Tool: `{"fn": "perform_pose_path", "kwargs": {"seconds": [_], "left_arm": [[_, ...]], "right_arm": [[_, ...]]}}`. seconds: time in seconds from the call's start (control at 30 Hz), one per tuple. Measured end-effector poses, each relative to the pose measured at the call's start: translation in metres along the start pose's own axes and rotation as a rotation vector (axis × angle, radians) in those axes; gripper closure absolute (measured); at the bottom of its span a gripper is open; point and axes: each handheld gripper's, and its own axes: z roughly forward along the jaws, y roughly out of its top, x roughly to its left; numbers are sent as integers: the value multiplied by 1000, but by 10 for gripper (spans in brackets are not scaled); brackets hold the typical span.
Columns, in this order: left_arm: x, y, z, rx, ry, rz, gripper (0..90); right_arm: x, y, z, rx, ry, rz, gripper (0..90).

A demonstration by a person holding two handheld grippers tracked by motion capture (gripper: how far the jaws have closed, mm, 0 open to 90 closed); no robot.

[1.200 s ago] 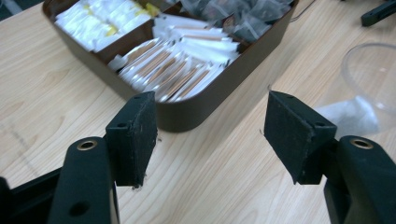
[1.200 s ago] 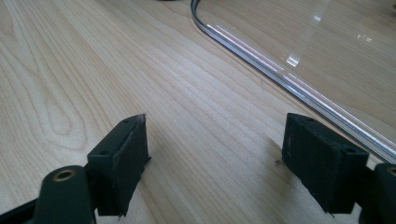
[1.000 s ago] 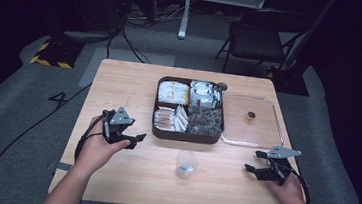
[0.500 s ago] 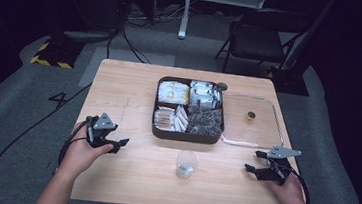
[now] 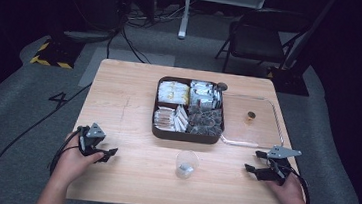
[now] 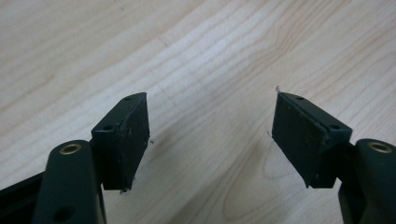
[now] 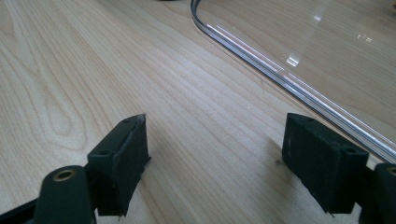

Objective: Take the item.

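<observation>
My left gripper (image 5: 107,154) rests low over the wooden table (image 5: 124,101) near its front left corner, held by a hand. In the left gripper view it (image 6: 210,135) stands open over bare wood, nothing between the pads. My right gripper (image 5: 253,170) sits near the front right edge, just in front of a clear lid (image 5: 252,121). The right gripper view has it (image 7: 215,158) open, with the clear lid's rim (image 7: 280,74) ahead. A dark compartment box (image 5: 156,125) with packets stands mid-table. A small clear cup (image 5: 186,163) holding something small lies between the two grippers.
A small dark knob (image 5: 251,115) sits on the clear lid. Beyond the table stand a folding chair (image 5: 255,39) and a white stand (image 5: 187,12), with cables (image 5: 124,41) on the grey floor. A yellow-black striped base (image 5: 52,59) lies at the left.
The left hand has drawn its gripper back and leftward, from near the box toward the table's front left corner. The right gripper has stayed in place.
</observation>
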Motion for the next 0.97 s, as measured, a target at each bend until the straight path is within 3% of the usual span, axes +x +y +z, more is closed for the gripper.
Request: {"fn": "perform_pose_path", "kwargs": {"seconds": [0.1, 0.23, 0.33, 0.47, 0.63, 0.97], "left_arm": [[0, -5, 3, 14, -4, -10, 274], [-1, -9, 3, -4, -3, -8, 249], [-1, -13, 4, -28, 7, 1, 234], [-2, -19, 8, -83, 10, 8, 142], [-4, -19, 8, -83, 29, -24, 139], [-6, -19, 9, -82, 34, -37, 121]], "right_arm": [[0, 0, 0, 0, 0, 0, 227], [0, 0, 0, 0, 0, 0, 227], [0, 0, 0, 0, 0, 0, 227], [0, 0, 0, 0, 0, -1, 227], [0, 0, 0, 0, 0, 0, 227], [0, 1, 1, 10, -21, 9, 163]]}}
